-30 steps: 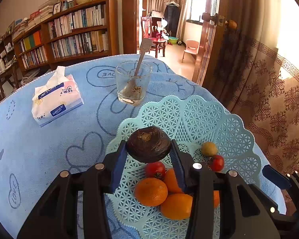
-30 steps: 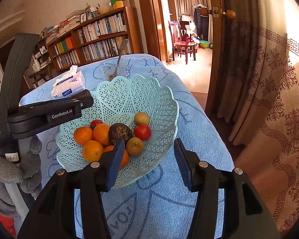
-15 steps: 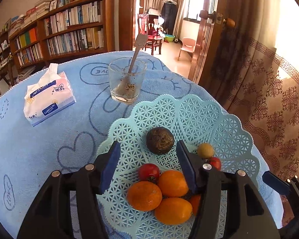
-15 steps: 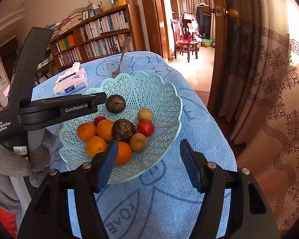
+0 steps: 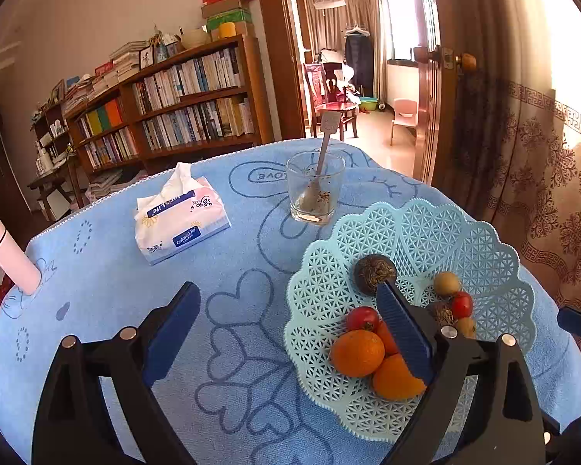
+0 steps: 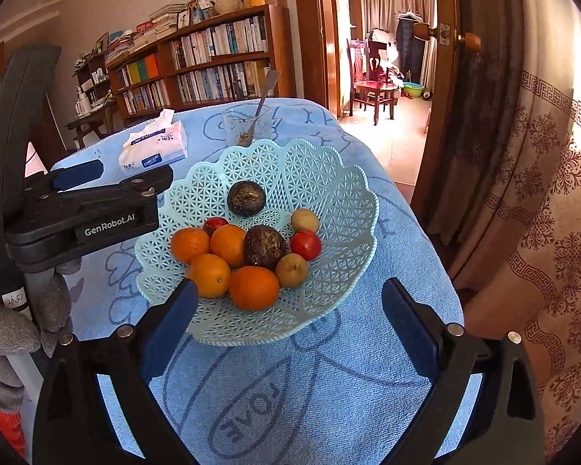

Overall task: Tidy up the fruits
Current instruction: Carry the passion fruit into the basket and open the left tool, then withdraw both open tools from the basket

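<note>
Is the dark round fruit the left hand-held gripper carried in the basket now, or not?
In. The dark round fruit lies alone on the basket's lattice floor; the left hand-held gripper is opening, nothing between its jaws.

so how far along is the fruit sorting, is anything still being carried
Done: all the fruit in view sits in the teal basket: oranges, tomatoes, small tan fruits and two dark round fruits, one lying apart at the back. In hand: nothing; the left gripper and right gripper are opening with no fruit between their jaws. Left: no loose fruit shows on the blue cloth.
</note>
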